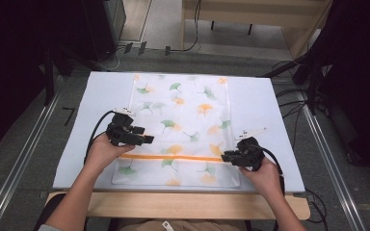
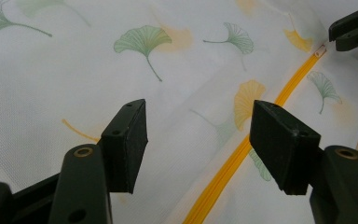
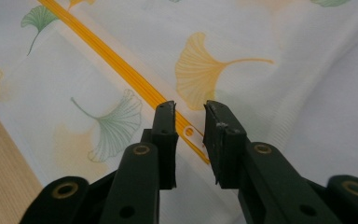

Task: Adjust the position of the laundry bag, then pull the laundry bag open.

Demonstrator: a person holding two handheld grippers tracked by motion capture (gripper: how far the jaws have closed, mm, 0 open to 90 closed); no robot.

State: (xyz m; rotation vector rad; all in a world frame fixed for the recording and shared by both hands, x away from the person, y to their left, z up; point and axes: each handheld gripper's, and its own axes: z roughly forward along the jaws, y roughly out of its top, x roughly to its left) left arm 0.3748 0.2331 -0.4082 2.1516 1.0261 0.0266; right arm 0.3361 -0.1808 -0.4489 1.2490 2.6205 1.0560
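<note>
Our right gripper [image 3: 189, 135] is loosened, the zipper pull [image 3: 189, 131] between its jaws, ungripped; left gripper [image 2: 198, 140] gapes above the zipper [image 2: 233, 161]. Closing carelessly, we'd pinch mesh bag [image 1: 183, 115] fabric instead

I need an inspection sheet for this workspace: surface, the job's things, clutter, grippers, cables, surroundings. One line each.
Surface: pale blue-grey mat on a wooden table.
Job's things: white mesh bag with ginkgo leaf print, lying flat; orange zipper across its near part, zipper pull at the right end.
Clutter: nothing seen.
Grippers: left gripper open above the bag beside the zipper; right gripper with jaws slightly apart around the zipper pull, not pressing it.
Cables: one black cable trails from each gripper; more on the floor beyond the table.
Surroundings: grey floor, metal rails at both sides, dark equipment.
</note>
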